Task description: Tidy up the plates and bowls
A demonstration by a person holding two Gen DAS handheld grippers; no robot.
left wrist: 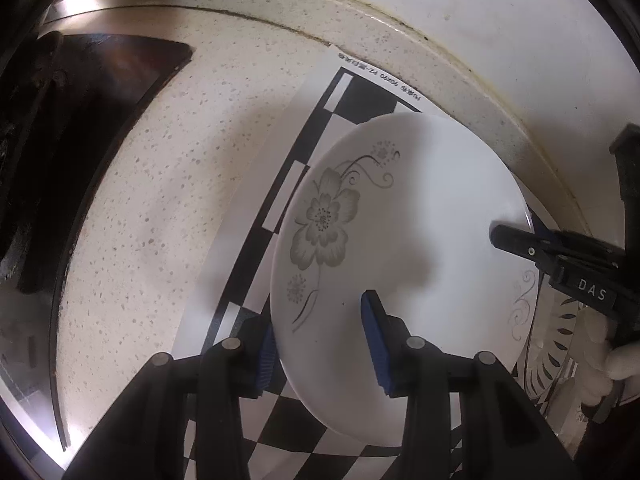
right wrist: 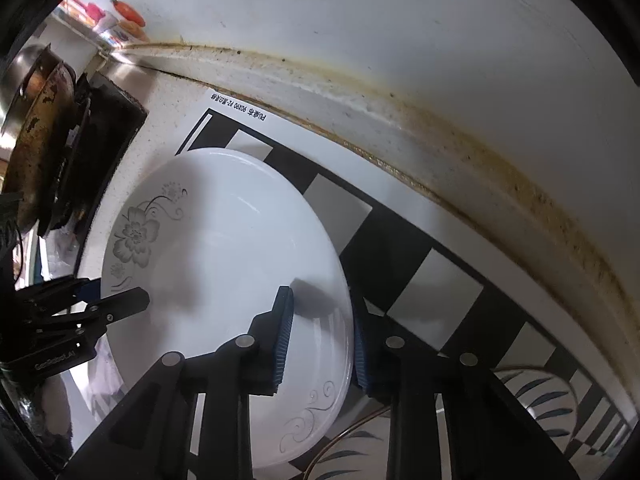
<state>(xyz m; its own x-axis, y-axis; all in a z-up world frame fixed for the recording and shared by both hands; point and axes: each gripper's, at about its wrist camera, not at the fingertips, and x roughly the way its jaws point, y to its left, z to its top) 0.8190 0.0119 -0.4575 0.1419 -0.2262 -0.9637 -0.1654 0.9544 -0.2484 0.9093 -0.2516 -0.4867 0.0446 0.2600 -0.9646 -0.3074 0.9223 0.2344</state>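
Note:
A white plate (left wrist: 404, 216) with a grey flower print lies over a black-and-white checkered mat (left wrist: 316, 128) on the speckled counter. My left gripper (left wrist: 320, 344) straddles the plate's near-left rim, one blue pad (left wrist: 374, 340) above the plate and the other pad below; the jaws stand apart. My right gripper (right wrist: 320, 340) straddles the opposite rim of the same plate (right wrist: 224, 248), jaws also apart. The right gripper also shows in the left wrist view (left wrist: 516, 240). A leaf-patterned bowl (right wrist: 532, 396) sits to the right of the plate.
A dark stove top (left wrist: 80, 120) with a worn pan (right wrist: 36, 140) lies to the left. The white wall (right wrist: 400, 20) and a stained seam run behind the mat. The leaf-patterned bowl (left wrist: 560, 332) sits by the plate's right edge.

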